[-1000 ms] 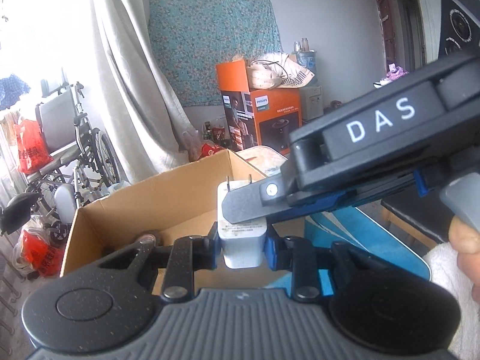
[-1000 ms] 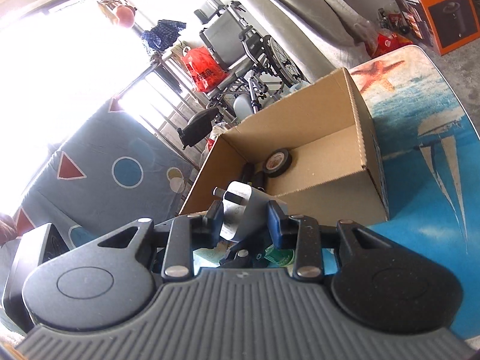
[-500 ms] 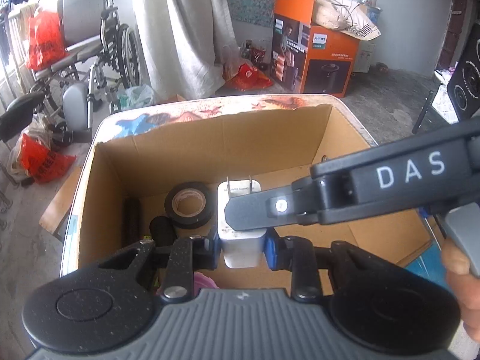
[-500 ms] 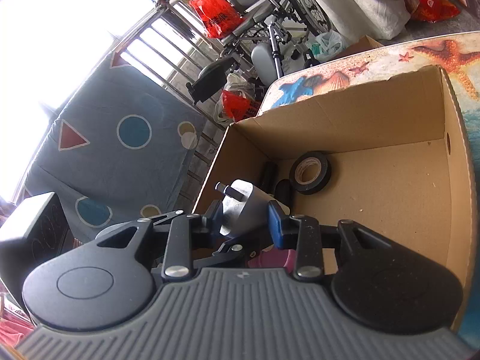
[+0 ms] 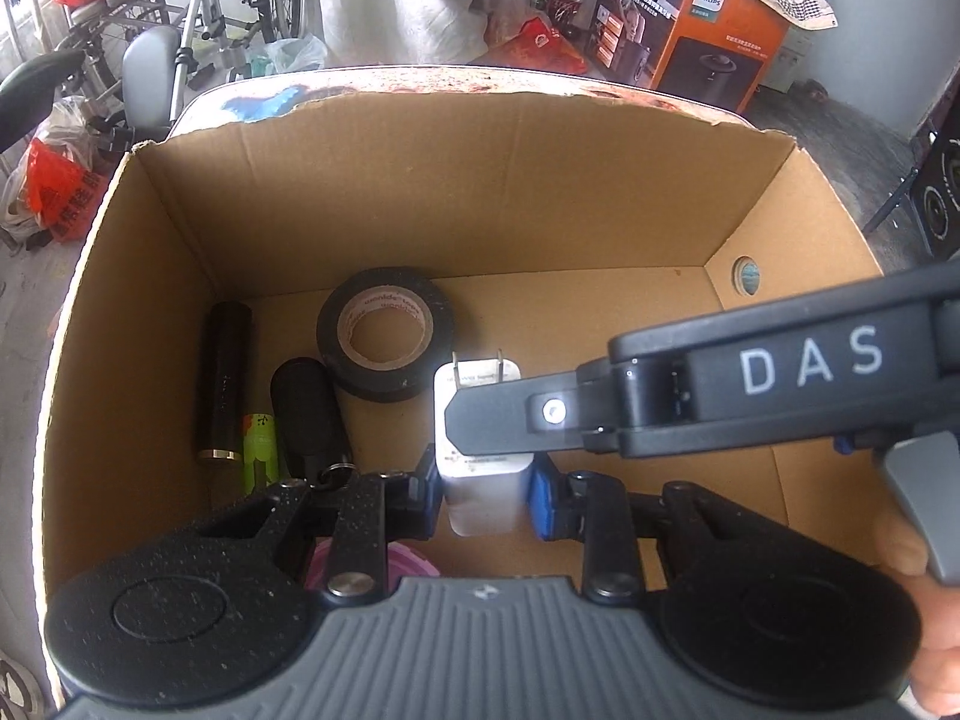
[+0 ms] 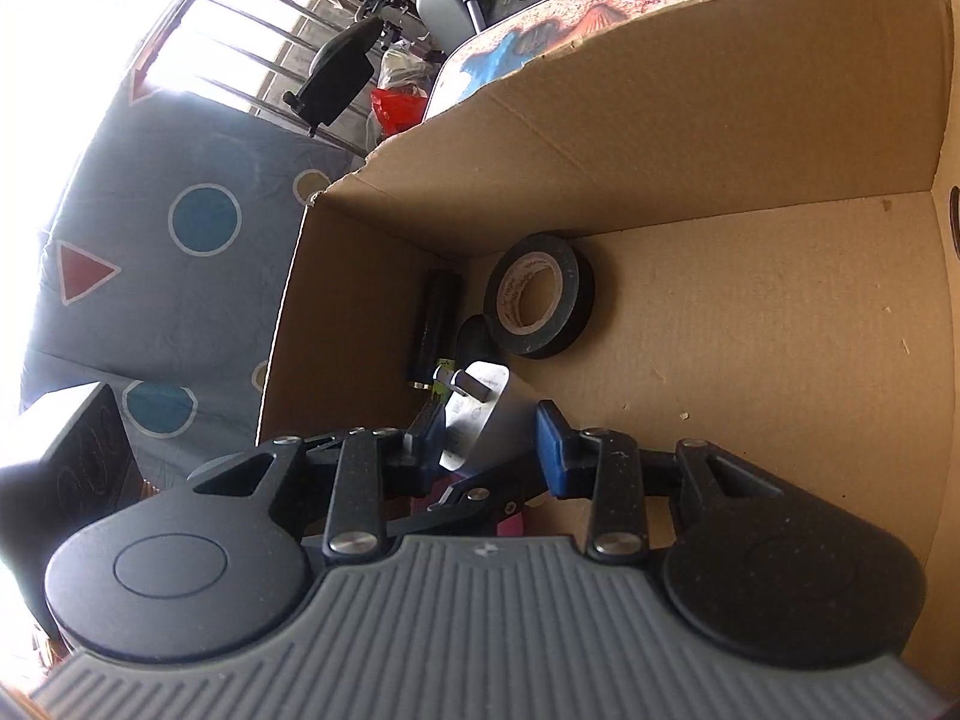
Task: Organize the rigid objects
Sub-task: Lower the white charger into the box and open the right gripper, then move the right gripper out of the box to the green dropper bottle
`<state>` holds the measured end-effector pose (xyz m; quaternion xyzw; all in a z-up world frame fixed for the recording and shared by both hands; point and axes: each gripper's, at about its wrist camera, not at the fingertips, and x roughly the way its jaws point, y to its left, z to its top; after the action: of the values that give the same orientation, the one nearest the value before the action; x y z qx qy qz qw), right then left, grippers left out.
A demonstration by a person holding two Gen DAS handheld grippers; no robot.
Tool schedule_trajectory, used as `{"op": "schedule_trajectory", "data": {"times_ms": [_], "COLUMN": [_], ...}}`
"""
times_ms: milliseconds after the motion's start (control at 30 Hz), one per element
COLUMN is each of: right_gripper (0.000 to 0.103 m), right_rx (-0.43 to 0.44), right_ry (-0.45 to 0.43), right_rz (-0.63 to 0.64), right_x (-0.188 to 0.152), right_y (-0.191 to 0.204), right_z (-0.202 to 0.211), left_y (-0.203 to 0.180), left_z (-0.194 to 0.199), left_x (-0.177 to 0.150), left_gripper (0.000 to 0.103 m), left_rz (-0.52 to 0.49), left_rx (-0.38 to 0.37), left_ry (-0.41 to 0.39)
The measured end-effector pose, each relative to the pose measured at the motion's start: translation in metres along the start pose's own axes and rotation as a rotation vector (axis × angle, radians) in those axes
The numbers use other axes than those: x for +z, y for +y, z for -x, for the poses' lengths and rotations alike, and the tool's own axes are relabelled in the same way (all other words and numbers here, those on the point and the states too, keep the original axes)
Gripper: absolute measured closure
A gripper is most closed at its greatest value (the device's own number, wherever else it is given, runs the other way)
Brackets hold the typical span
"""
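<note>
A white two-pin charger [image 5: 483, 498] hangs over the floor of an open cardboard box [image 5: 420, 180], pins pointing away from me. My left gripper [image 5: 486, 486] is shut on its sides with the blue pads. My right gripper [image 5: 480, 420] reaches in from the right, and one black finger lies across the charger's face. The right wrist view shows the charger [image 6: 474, 414] between the right gripper's [image 6: 489, 438] pads, inside the box [image 6: 720, 90]. On the box floor lie a black tape roll [image 5: 384, 342], a black cylinder [image 5: 225, 384], a black oval case [image 5: 306, 414] and a green-labelled tube [image 5: 259, 444].
A pink lid [image 5: 408, 558] shows under my left gripper. The box stands on a sea-patterned table [image 5: 258, 102]. Beyond it are a wheelchair [image 5: 198, 18], an orange carton [image 5: 708, 30] and a black speaker [image 5: 942, 192]. A patterned mattress [image 6: 180, 240] leans at the left. A hand [image 5: 924, 630] holds the right gripper.
Both grippers, still on the charger, have moved forward over the box and tipped down into it. The box floor and its contents now fill both views.
</note>
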<state>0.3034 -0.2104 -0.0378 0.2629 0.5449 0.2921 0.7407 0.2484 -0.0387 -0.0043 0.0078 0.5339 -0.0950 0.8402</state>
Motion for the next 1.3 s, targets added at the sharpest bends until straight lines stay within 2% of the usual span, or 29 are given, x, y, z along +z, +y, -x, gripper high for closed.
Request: {"op": "schedule_trajectory", "data": {"times_ms": [200, 467, 600, 667, 867, 1000, 1067, 1200, 1300], "right_gripper": [0.070, 0.070, 0.069, 0.069, 0.067, 0.063, 0.063, 0.063, 0.063], "right_rx": [-0.017, -0.024, 0.025, 0.046, 0.097, 0.077, 0.057, 0.009, -0.048], "right_ry": [0.008, -0.029, -0.096, -0.146, -0.326, -0.422, -0.437, -0.447, -0.443], "right_rz": [-0.005, 0.022, 0.013, 0.024, 0.099, 0.172, 0.204, 0.253, 0.279], "right_x": [0.000, -0.001, -0.008, -0.016, -0.065, -0.117, -0.141, -0.183, -0.205], "right_y": [-0.001, 0.002, 0.004, 0.009, 0.030, 0.042, 0.047, 0.055, 0.057], "right_z": [-0.007, -0.002, 0.027, 0.048, 0.131, 0.177, 0.184, 0.178, 0.157], "left_y": [0.001, -0.005, -0.004, -0.004, -0.008, -0.008, -0.006, -0.009, -0.019], "left_z": [-0.002, 0.009, 0.027, 0.042, 0.092, 0.116, 0.123, 0.122, 0.112], "left_x": [0.003, -0.003, -0.011, -0.016, -0.050, -0.081, -0.100, -0.138, -0.157], "left_gripper": [0.070, 0.055, 0.051, 0.045, 0.040, 0.038, 0.038, 0.038, 0.038], "left_rz": [0.012, -0.005, 0.006, 0.009, -0.027, -0.025, -0.026, -0.056, -0.097], "left_rx": [-0.016, -0.016, -0.015, -0.013, -0.030, -0.075, -0.094, -0.086, -0.095], "left_ry": [0.008, -0.073, -0.132, -0.177, -0.321, -0.374, -0.413, -0.488, -0.489]}}
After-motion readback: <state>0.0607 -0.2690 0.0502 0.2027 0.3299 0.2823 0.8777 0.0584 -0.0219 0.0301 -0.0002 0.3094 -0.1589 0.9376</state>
